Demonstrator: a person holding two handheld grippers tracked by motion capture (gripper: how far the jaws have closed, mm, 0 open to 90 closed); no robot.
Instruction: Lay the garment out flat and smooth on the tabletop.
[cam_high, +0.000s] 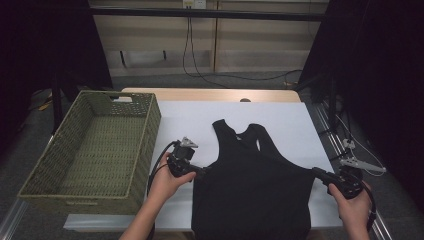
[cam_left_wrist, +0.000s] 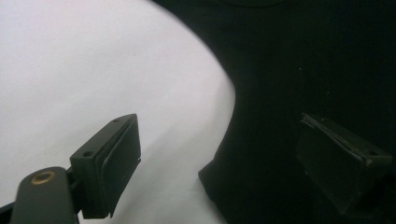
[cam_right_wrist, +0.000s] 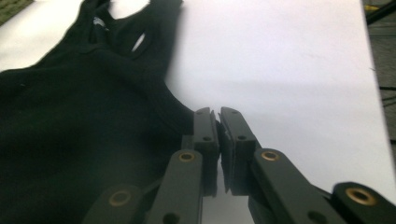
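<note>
A black tank top (cam_high: 250, 180) lies flat on the white table cover, neck and straps pointing away from me. My left gripper (cam_high: 204, 171) sits at the top's left armhole corner. In the left gripper view its jaws (cam_left_wrist: 219, 123) stand open: one pad (cam_left_wrist: 119, 158) is over white cover, the other over black cloth (cam_left_wrist: 299, 70), with the garment's edge between them. My right gripper (cam_high: 320, 174) is at the top's right armhole corner. Its jaws (cam_right_wrist: 215, 111) are shut, the cloth edge (cam_right_wrist: 180, 107) touching the outside of one jaw. Whether cloth is pinched is hidden.
A large green woven basket (cam_high: 150, 125) stands at the table's left, close to my left hand. The white cover (cam_high: 280, 120) lies bare behind and to the right of the top. The table's right edge and a metal rail (cam_high: 330, 125) run just beyond my right hand.
</note>
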